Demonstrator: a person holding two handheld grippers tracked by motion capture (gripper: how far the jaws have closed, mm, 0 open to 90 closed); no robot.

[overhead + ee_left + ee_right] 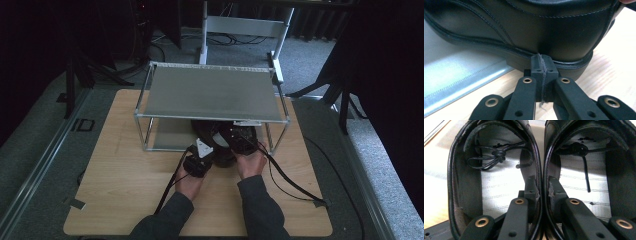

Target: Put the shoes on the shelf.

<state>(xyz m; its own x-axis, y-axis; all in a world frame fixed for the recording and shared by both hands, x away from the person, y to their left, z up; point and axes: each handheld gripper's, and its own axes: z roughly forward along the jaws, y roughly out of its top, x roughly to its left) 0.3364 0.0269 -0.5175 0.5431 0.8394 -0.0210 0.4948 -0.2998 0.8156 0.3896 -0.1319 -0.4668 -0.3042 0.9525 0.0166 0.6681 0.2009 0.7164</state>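
A pair of black leather shoes [222, 147] stands side by side at the front edge of the metal rack's lower shelf [167, 141], heels toward the person. My right gripper [542, 185] is shut on the two adjoining inner collars, one jaw inside the left shoe [496, 187] and one inside the right shoe [584, 180]. Laces [496, 156] lie tucked inside. My left gripper [541, 62] is shut with its jaws pressed together, tips against the heel sole of a shoe [529, 27]. In the high view the left gripper [202, 155] and the right gripper [240, 138] sit close together.
The rack's top shelf [210, 92] overhangs the shoes' front halves, with thin corner posts [287, 132] on each side. The rack stands on a wooden table [125, 190]. Cables [290, 180] trail from both grippers. The shelf's metal edge [454, 77] runs beside the heel.
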